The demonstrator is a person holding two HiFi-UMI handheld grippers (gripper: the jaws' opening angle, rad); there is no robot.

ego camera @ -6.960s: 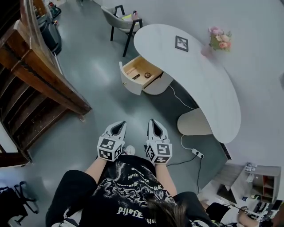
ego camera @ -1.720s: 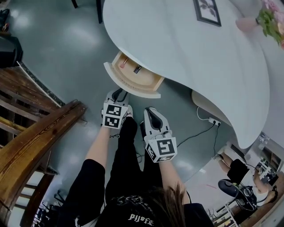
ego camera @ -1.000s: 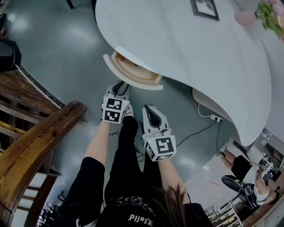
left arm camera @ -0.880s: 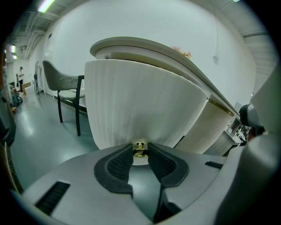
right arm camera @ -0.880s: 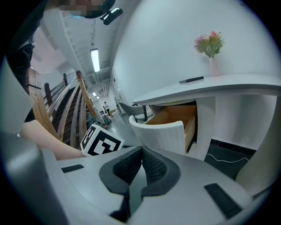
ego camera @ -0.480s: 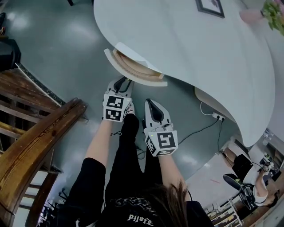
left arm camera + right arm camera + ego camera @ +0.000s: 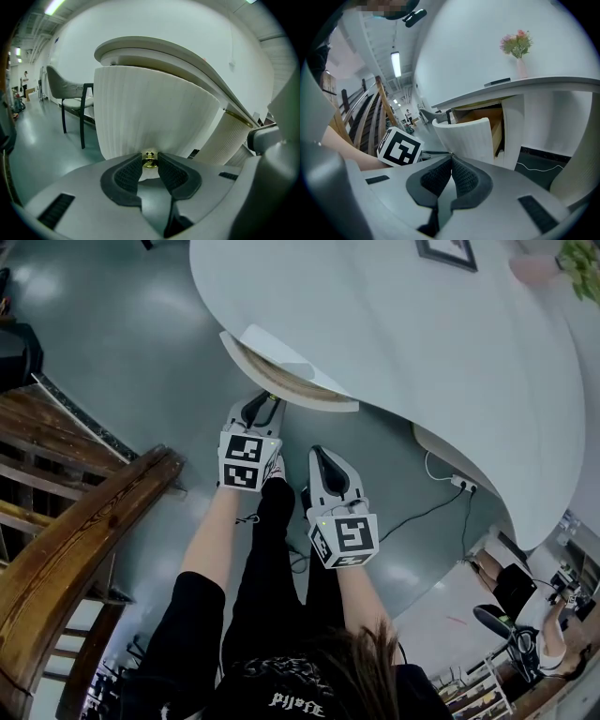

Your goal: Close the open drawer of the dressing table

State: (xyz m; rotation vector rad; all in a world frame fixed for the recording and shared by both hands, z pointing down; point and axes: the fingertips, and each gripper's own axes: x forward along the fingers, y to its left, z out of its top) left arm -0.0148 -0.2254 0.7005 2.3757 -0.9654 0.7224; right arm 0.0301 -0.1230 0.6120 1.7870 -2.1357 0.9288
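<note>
- The drawer (image 7: 281, 388) is sliding back under the dressing table (image 7: 394, 334). A second or two ago its wooden inside was showing wide open; now only a thin strip is peeking out from under the top.
- My left gripper (image 7: 260, 413) has followed it in, and its jaws are pinching the small brass knob (image 7: 149, 159) low on the ribbed white front, one tip on each side.
- My right gripper (image 7: 323, 457) is hanging just beside the left one, clear of the drawer, jaws pressed together on nothing.
- The drawer is still sticking out a little — the right gripper view is showing its wooden side, so it isn't shut yet.
- Handling, my guess: a rigid box on runners that is probably gliding easily, so a steady straight push should finish it.
- The knob looks smooth and tiny, likely slippery, so I'm keeping the pinch centred on its neck — or pushing flat on the front.
</note>
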